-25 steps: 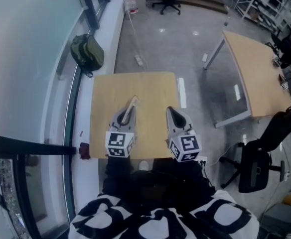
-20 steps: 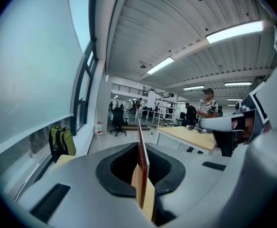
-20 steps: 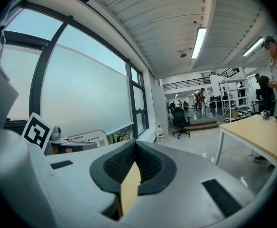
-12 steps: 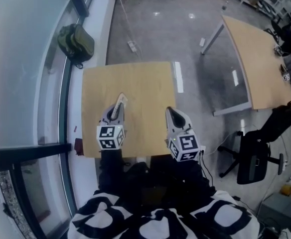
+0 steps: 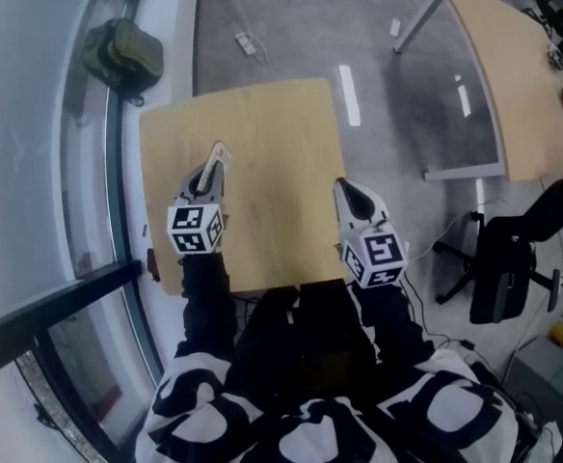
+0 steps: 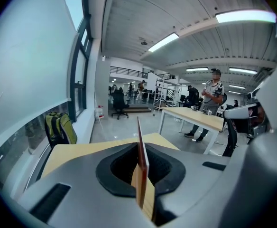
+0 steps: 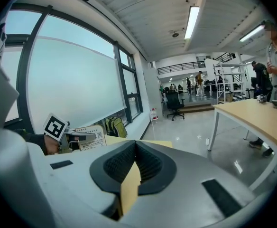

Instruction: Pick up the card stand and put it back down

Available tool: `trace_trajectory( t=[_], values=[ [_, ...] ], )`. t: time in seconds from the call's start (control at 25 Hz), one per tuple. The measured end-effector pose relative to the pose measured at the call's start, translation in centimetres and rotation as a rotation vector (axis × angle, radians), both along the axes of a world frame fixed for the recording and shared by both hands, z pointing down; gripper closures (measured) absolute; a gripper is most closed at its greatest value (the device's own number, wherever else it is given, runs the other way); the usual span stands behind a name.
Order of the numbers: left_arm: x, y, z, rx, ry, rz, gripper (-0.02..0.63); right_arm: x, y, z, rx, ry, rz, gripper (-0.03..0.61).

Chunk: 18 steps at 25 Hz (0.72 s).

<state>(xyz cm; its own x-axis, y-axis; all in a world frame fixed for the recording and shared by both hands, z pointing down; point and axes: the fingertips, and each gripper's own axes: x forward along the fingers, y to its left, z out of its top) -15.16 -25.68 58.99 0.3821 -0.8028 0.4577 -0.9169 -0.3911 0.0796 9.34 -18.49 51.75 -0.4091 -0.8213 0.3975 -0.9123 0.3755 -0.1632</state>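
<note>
The card stand [image 5: 216, 156] is a thin upright printed card over the left part of the small wooden table [image 5: 272, 133]. My left gripper [image 5: 209, 170] is shut on it. In the left gripper view the card stand [image 6: 140, 146] shows edge-on, pinched between the jaws of the left gripper [image 6: 141, 177]. From the right gripper view its printed face [image 7: 91, 137] is seen at the left. The right gripper [image 5: 345, 189] hovers over the table's right near part, shut with nothing in it [image 7: 134, 161]. Whether the card's base touches the table is hidden.
A green backpack [image 5: 118, 54] lies on the floor by the window at far left. A second wooden table [image 5: 513, 75] stands at the right, with a black office chair [image 5: 508, 276] near it. People stand far off by a desk [image 6: 213, 103].
The head camera has tilted, so the table sits higher and further left in view. The left gripper still holds the card and stands a little farther from the near edge. The right gripper barely moved.
</note>
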Motion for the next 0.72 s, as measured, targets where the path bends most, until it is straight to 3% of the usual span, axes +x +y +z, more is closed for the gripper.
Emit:
trace_trajectory(
  t=[0.36,0.72],
  values=[
    [2.9,-6.2,2.8,-0.019,0.021,0.129,0.588,2.1,-2.8,4.3,-0.084,0.003,0.004,0.558],
    [10.0,-12.2,5.6,-0.042,0.075,0.366,0.588,1.6,-6.3,7.4,-0.124,-0.008,-0.054,0.558]
  ],
)
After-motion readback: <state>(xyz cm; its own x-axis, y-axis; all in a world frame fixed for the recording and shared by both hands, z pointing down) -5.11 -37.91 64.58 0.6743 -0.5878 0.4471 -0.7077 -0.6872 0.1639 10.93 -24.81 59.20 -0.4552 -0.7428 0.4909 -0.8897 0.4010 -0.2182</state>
